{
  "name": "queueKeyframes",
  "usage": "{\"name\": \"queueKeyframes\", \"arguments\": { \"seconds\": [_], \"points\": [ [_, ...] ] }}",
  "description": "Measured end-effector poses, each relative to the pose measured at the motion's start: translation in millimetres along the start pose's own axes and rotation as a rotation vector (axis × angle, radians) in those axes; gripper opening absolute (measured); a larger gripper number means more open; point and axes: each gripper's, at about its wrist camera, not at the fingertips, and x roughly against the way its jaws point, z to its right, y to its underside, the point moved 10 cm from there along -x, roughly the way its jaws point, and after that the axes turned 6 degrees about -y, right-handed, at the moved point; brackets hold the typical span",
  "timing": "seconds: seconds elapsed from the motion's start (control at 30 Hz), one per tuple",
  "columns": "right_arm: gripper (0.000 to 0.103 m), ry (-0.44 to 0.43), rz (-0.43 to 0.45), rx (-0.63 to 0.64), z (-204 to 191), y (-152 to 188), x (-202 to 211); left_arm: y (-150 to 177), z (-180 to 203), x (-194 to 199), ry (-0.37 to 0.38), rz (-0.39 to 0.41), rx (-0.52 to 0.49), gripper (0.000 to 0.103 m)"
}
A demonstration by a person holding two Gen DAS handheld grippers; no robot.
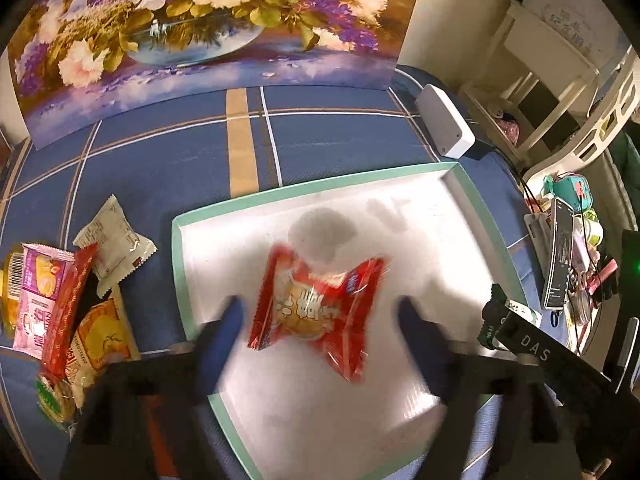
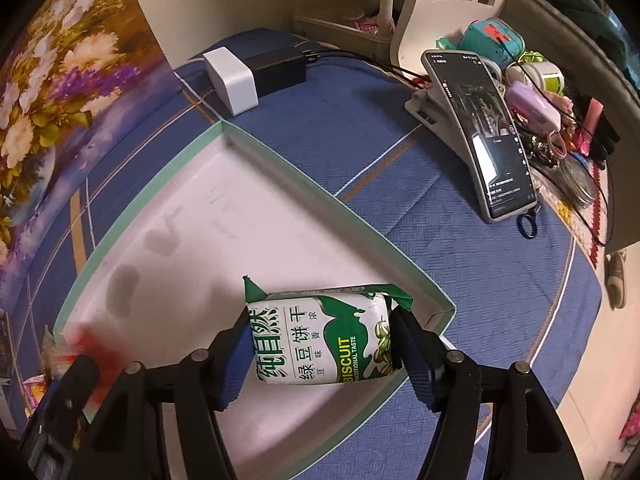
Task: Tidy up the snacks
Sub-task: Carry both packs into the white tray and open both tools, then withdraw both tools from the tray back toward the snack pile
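Red packet [image 1: 320,312]: blurred foil snack, lying between the left gripper [image 1: 320,336] fingers [image 1: 222,332], clear of both pads; jaws stand wide apart. It sits over the white floor of the tray [image 1: 180,248], whether resting or dropping cannot be told. Judged a release into the tray, the fingers spread to let it go.

Green packet [image 2: 324,336]: green-and-white biscuit pack, clamped across its short sides by the right gripper [image 2: 320,354], blue pads [image 2: 416,364] pressing both ends. Held just ahead of the fingers, over the tray's near corner, printed face up. Grip across the ends keeps it flat for laying down; not yet released.

Tray: shallow white box with mint-green rim, directly under both grippers, otherwise bare. It serves as the collecting place.

Snack pile [image 1: 76,300]: loose packets, pink, red, yellow, white, on the blue cloth [image 1: 160,160] to the left of the left gripper, outside the tray. Judged still to be sorted.

Phone [image 2: 484,132]: propped on a stand, well ahead and right of the right gripper, apart from the tray.

White block [image 1: 444,124]: beyond the tray's far corner, against the wall.

Floral panel [image 1: 200,32]: upright at the far end of the cloth.
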Motion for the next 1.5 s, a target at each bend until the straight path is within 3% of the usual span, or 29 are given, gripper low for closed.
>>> {"name": "queueKeyframes", "arguments": {
  "seconds": [0.3, 0.43, 0.53, 0.7, 0.83, 0.93, 0.97, 1.03, 1.33, 1.5],
  "points": [
    [0.070, -0.001, -0.006, 0.027, -3.0, 2.1, 2.2, -4.5, -9.2, 16.7, -0.045, 0.023, -0.002, 0.086],
    [0.076, -0.023, -0.002, 0.033, -7.5, 1.0, 4.3, -6.4, -24.5, 17.6, -0.102, 0.040, 0.012, 0.093],
    [0.088, -0.020, 0.010, 0.036, -7.4, -1.6, 8.1, -8.4, -35.0, 19.4, -0.146, 0.062, 0.015, 0.093],
    [0.089, -0.024, 0.012, 0.043, -9.4, -3.0, 12.2, -8.0, -49.8, 19.7, -0.189, 0.079, 0.030, 0.094],
    [0.089, -0.031, 0.010, 0.056, -13.8, -2.5, 13.9, -8.6, -61.2, 21.9, -0.220, 0.102, 0.040, 0.103],
    [0.089, -0.036, 0.010, 0.068, -17.5, -1.7, 15.4, -9.6, -67.2, 27.2, -0.240, 0.131, 0.042, 0.103],
    [0.096, -0.040, 0.011, 0.074, -18.9, -1.0, 16.2, -9.7, -68.9, 28.6, -0.246, 0.136, 0.041, 0.103],
    [0.103, -0.061, 0.013, 0.081, -23.5, -0.1, 18.0, -9.1, -74.4, 31.7, -0.260, 0.146, 0.047, 0.103],
    [0.103, -0.138, 0.043, 0.126, -47.5, 4.8, 29.5, 7.2, -104.3, 43.6, -0.285, 0.143, 0.088, 0.103],
    [0.103, -0.237, 0.092, 0.164, -73.6, 14.0, 46.0, 21.8, -138.4, 59.5, -0.355, 0.156, 0.154, 0.103]
  ]
}}
